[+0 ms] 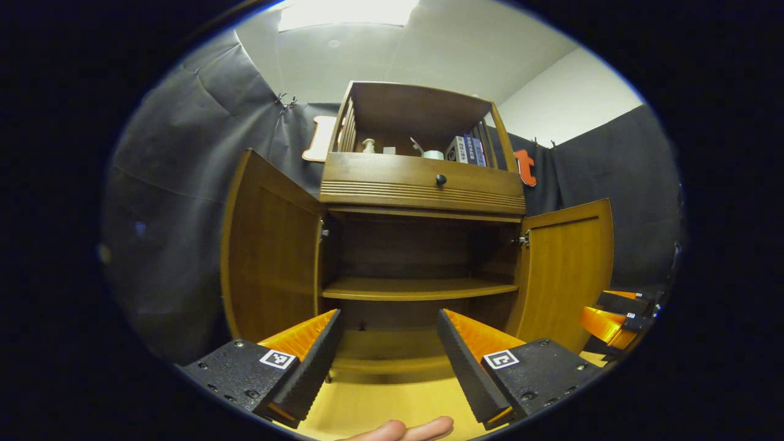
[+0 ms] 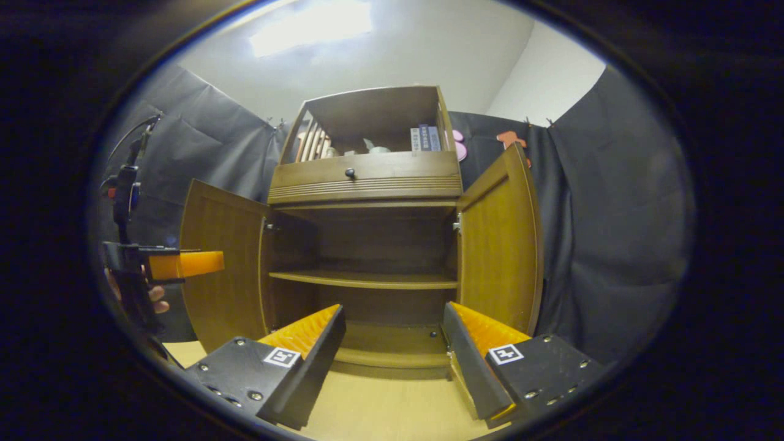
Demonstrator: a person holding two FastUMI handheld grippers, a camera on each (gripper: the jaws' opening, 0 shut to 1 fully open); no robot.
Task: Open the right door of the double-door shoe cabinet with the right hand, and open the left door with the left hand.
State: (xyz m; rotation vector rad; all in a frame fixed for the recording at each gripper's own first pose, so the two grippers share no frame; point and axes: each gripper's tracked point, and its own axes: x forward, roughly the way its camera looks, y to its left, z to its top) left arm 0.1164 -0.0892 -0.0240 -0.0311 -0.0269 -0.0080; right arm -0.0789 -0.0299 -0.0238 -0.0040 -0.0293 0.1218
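Both cabinet doors, left door (image 1: 269,251) and right door (image 2: 499,239), stand open mid-frame; the left gripper (image 1: 387,349) and right gripper (image 2: 395,343) gape wide, holding nothing.

A shelf (image 1: 416,288) sits inside the cabinet (image 1: 422,184) between left door (image 1: 269,251) and right door (image 1: 566,269).

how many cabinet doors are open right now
2. The left door is swung out on the cabinet's left side; the right door is swung out on its right. Both grippers are off them.
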